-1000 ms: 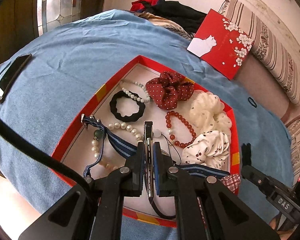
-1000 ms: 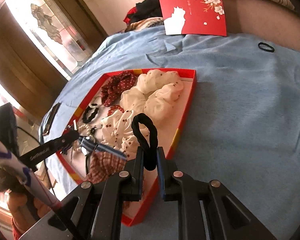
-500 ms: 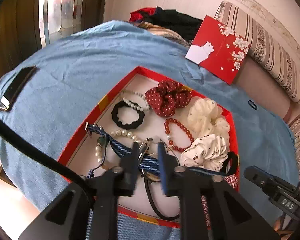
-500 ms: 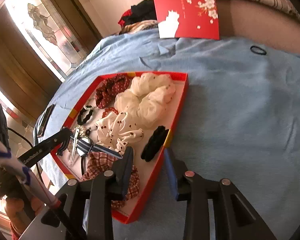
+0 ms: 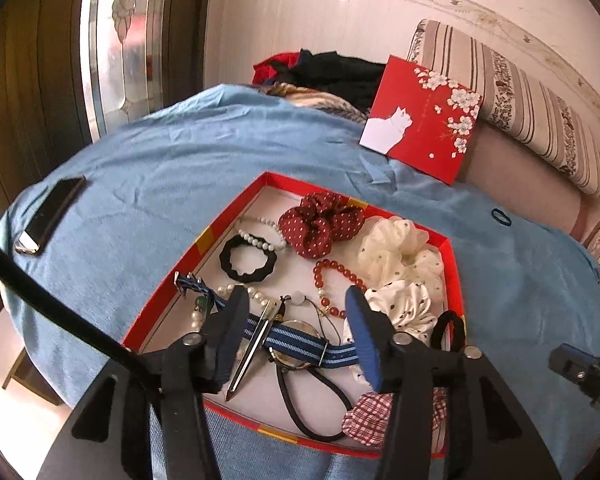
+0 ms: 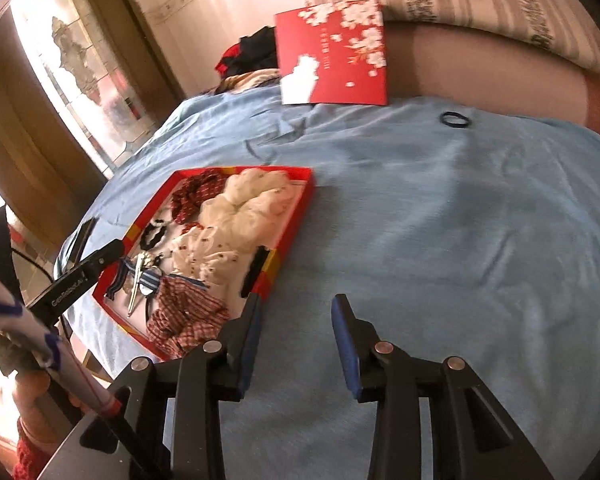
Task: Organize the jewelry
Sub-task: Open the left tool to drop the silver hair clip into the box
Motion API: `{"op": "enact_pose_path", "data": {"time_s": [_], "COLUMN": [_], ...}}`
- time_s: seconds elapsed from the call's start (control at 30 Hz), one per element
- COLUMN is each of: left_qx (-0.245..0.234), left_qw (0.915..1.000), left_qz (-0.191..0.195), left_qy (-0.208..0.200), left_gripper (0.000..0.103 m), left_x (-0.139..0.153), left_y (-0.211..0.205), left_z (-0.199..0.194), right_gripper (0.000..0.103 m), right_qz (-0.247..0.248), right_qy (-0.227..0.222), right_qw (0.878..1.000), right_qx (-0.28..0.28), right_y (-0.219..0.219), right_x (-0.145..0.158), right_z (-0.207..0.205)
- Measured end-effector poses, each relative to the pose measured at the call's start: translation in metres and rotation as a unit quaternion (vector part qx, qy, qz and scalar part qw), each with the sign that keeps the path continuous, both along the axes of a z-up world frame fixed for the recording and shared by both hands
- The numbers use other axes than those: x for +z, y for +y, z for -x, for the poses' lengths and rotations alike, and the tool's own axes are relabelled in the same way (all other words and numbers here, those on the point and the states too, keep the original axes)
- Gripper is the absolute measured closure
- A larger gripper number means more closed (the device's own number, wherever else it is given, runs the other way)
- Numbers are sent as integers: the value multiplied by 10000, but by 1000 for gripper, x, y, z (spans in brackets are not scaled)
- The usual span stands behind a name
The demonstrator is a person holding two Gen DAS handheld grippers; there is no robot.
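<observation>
A red tray [image 5: 454,264] on the blue cloth holds scrunchies, bead bracelets and a striped watch band [image 5: 300,342]. My left gripper [image 5: 296,304] hovers over the tray's near end and its jaws are opening. A silver clip [image 5: 250,346] lies loose on the band below them, touching neither pad. In the right wrist view my right gripper [image 6: 296,308] stands open over bare cloth just right of the tray [image 6: 296,208], with nothing between its fingers. A black hair tie [image 6: 256,264] lies against the tray's right wall. A small dark loop [image 6: 454,120] lies alone on the cloth beyond.
A phone [image 5: 50,214] lies on the cloth at the left. A red card with a white cat [image 5: 424,118] leans at the back against a striped sofa cushion [image 5: 532,112]. Dark clothes [image 5: 324,76] are piled behind. A hand [image 6: 28,392] shows at lower left.
The left gripper opened and let go of the silver clip, then drew back and up. The right gripper released the black hair tie into the tray and moved right, off the tray.
</observation>
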State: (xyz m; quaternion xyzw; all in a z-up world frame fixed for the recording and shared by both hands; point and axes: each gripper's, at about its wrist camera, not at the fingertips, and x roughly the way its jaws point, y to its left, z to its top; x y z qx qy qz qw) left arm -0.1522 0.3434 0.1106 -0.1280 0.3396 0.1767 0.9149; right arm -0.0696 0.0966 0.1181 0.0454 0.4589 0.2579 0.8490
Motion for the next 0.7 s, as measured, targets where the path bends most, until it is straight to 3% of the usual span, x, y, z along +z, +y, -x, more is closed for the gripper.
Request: {"op": "enact_pose_path", "data": {"time_s": [0.17, 0.3, 0.4, 0.7], "left_qx": [146, 361, 494, 740], "left_qw": [9990, 9945, 9907, 9872], "left_qz": [-352, -769, -965, -1103], "left_qy": [-247, -614, -818, -883], "left_gripper": [36, 15, 7, 3], "left_x": [11, 22, 29, 35], "left_y": [-10, -18, -22, -17], "left_z": [6, 17, 26, 32], "right_gripper": [59, 58, 58, 57], "right_qz": [32, 51, 70, 211], "right_qy": [14, 28, 34, 8], "right_qw": [9998, 9997, 9998, 9998], "right_qx": [-215, -240, -193, -54], "right_y": [-20, -22, -17, 0], "right_x": [4, 4, 3, -2], "right_z": [6, 14, 19, 30]}}
